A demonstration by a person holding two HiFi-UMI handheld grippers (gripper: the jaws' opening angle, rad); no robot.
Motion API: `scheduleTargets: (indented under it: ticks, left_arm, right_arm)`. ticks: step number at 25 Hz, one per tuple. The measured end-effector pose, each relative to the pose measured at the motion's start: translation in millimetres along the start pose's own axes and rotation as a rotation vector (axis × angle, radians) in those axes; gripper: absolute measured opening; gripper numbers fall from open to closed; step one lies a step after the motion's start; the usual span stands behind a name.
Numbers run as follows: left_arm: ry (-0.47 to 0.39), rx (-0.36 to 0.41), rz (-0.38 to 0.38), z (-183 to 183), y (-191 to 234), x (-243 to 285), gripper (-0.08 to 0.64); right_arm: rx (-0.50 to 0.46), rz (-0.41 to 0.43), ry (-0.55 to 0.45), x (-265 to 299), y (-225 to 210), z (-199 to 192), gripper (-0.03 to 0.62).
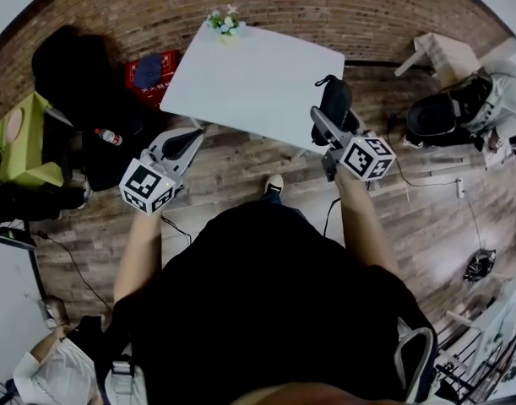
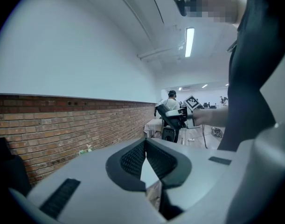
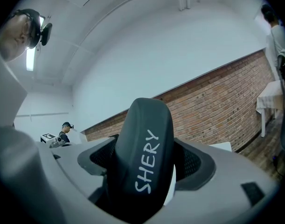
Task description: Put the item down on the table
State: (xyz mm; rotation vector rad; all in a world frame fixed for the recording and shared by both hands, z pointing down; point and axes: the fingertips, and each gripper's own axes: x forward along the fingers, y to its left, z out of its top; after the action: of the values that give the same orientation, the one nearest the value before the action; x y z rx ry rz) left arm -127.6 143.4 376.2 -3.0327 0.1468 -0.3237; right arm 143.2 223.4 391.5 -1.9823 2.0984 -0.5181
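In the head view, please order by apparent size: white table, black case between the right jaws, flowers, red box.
1. The white table, clearly largest.
2. The red box and the black case look alike; the case is held nearer the camera, so I do not rank them.
3. The flowers, smallest.

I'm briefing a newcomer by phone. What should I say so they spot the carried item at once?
Find the white table; the right gripper hangs by its right edge. Clamped in it is a black case marked SHERY in white; the left gripper holds nothing.
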Motion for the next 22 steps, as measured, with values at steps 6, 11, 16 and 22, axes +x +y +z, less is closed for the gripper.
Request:
scheduleTargets:
  ticks: [6, 11, 16, 22]
  left_arm:
    - [0.018, -0.023, 0.005, -3.6, 10.1, 36.6, 0.011]
    - [0.037, -0.041, 0.009, -6.6, 18.0, 65.6, 0.011]
    - [0.054, -0.065, 0.027, -16.3, 26.7, 82.2, 0.011]
    - [0.057, -0.078, 0.047, -18.4, 37.4, 92.8, 0.011]
  right_arm:
    - [0.009, 0.004, 0.015, 17.8, -37.3, 8.7, 0.388]
    - [0.008, 0.010, 0.026, 30.0, -65.0, 19.6, 0.388]
    - [0.006, 0.017, 0.036, 43.3, -89.7, 25.3, 0.388]
    - [0.009, 0.025, 0.049, 56.1, -102.5, 29.4, 0.388]
